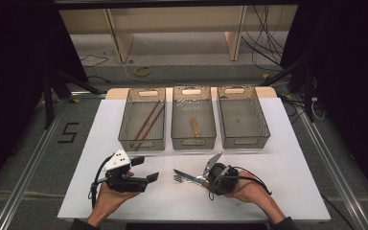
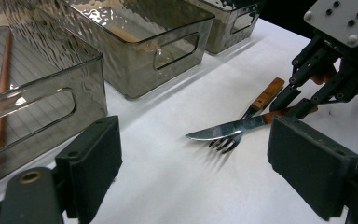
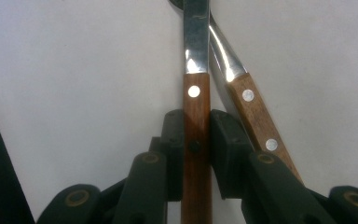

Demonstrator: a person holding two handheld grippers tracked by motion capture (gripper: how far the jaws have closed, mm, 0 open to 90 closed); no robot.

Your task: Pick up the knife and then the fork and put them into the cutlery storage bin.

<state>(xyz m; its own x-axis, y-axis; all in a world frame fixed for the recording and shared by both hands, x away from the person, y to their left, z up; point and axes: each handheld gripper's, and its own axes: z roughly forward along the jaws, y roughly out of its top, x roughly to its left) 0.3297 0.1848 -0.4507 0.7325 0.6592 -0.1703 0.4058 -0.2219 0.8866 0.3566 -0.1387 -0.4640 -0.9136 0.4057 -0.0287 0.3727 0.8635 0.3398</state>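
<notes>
A knife [image 1: 184,175] with a wooden handle lies on the white table [image 1: 124,201], its blade pointing left. My right gripper [image 1: 205,180] is shut on that handle [image 3: 196,121], with both pads pressed against the wood. A fork [image 2: 223,143] with a matching wooden handle [image 3: 256,121] lies partly under the knife, touching it, outside the jaws. In the left gripper view the knife [image 2: 223,128] and the right gripper [image 2: 291,103] sit ahead. My left gripper [image 1: 144,168] rests to the left of the cutlery, open, with nothing between its pads [image 2: 91,163].
Three smoky plastic bins stand in a row behind. The left bin [image 1: 124,120] holds brown chopsticks [image 1: 148,120], the middle bin [image 1: 174,120] a wooden-handled utensil [image 1: 195,126], and the right bin [image 1: 263,120] looks bare. White table surface lies around both hands.
</notes>
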